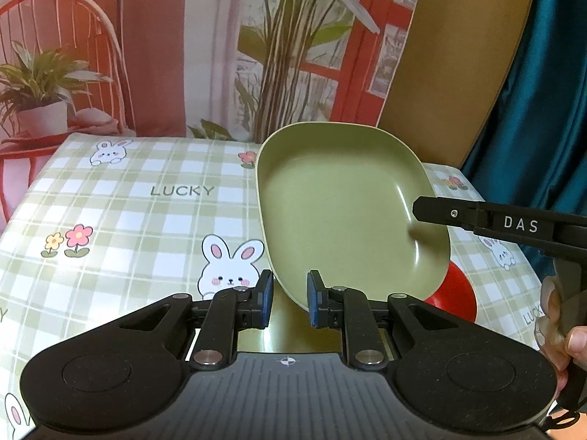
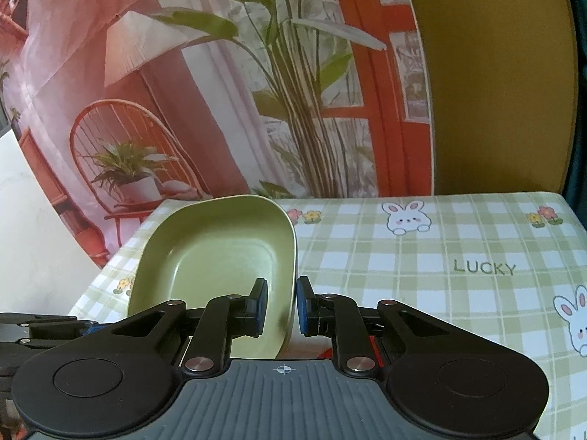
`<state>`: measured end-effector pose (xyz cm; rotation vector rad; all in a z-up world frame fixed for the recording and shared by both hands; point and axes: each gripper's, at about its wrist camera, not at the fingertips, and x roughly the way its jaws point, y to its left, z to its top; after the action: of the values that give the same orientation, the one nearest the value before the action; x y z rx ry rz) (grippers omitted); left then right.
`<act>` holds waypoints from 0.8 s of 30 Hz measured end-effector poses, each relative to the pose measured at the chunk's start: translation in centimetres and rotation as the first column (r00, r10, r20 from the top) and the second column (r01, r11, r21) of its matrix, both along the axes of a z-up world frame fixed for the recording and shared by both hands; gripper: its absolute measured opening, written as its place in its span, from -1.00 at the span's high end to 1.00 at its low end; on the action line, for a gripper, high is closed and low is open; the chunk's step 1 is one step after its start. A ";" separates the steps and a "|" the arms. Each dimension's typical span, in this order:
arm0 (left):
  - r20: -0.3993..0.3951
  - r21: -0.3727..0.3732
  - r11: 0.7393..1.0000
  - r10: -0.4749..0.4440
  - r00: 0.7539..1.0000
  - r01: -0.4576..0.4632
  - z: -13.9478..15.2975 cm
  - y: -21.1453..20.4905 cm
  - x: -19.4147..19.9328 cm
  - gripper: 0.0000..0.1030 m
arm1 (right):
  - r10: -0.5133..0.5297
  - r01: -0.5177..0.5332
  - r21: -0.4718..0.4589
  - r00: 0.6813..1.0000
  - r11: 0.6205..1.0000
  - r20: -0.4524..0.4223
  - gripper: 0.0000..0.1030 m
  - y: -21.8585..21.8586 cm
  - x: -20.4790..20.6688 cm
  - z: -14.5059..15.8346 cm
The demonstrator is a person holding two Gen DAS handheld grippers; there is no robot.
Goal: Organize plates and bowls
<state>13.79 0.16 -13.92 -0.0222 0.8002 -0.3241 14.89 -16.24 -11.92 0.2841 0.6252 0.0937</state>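
A green squarish plate [image 1: 341, 212] hangs tilted above the checked tablecloth, held between both grippers. My left gripper [image 1: 290, 299] is shut on the plate's near corner rim, with a blue pad on each side of it. In from the right reaches the other gripper, and one of its fingers [image 1: 451, 214] lies over the plate's right edge. In the right wrist view, my right gripper [image 2: 281, 308] is shut on the green plate [image 2: 220, 253] at its right rim. One pad is inside the dish and one outside. The left gripper's fingers [image 2: 58, 324] show at the lower left.
A red dish [image 1: 455, 293] lies on the table [image 1: 146, 220] under the plate's right corner. A yellowish-green surface [image 1: 279, 333] shows beneath my left gripper. A printed backdrop [image 1: 220, 55] stands behind the table. A person's hand [image 1: 572, 333] grips the right tool.
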 end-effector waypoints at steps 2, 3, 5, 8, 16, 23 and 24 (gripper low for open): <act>-0.004 -0.003 1.000 -0.001 1.000 0.001 -0.1 0.2 -0.2 0.60 | 0.002 -0.002 -0.002 1.000 1.000 -0.008 0.69 0.1 -0.2 -0.3; -0.007 -0.006 1.000 -0.001 1.000 0.001 -0.1 0.2 -0.3 0.60 | 0.002 -0.002 -0.003 1.000 1.000 -0.012 0.69 0.1 -0.2 -0.4; -0.014 -0.010 1.000 -0.002 1.000 0.002 -0.3 0.3 -0.4 0.60 | 0.004 -0.004 -0.005 1.000 1.000 -0.020 0.69 0.1 -0.3 -0.5; -0.022 -0.010 1.000 -0.004 1.000 0.004 -0.4 0.3 -0.7 0.59 | 0.005 -0.005 -0.009 1.000 1.000 -0.027 0.68 0.3 -0.6 -0.7; -0.041 -0.019 1.000 -0.004 0.999 0.004 -0.8 0.8 -2.0 0.59 | 0.019 -0.019 0.001 0.998 1.000 -0.058 0.68 1.2 -1.6 -1.8; -0.082 -0.026 1.000 0.000 0.997 -0.003 -2.2 1.6 -2.9 0.60 | 0.015 -0.013 0.025 0.996 1.000 -0.090 0.68 2.2 -2.8 -3.5; -0.086 -0.029 1.000 0.002 0.996 -0.005 -2.4 1.8 -3.0 0.60 | 0.012 -0.009 0.030 0.995 0.999 -0.096 0.68 2.3 -2.9 -3.8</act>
<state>10.75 1.95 -16.32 -0.0655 0.8804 -0.3335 11.96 -13.92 -15.71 0.3154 0.7210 0.1002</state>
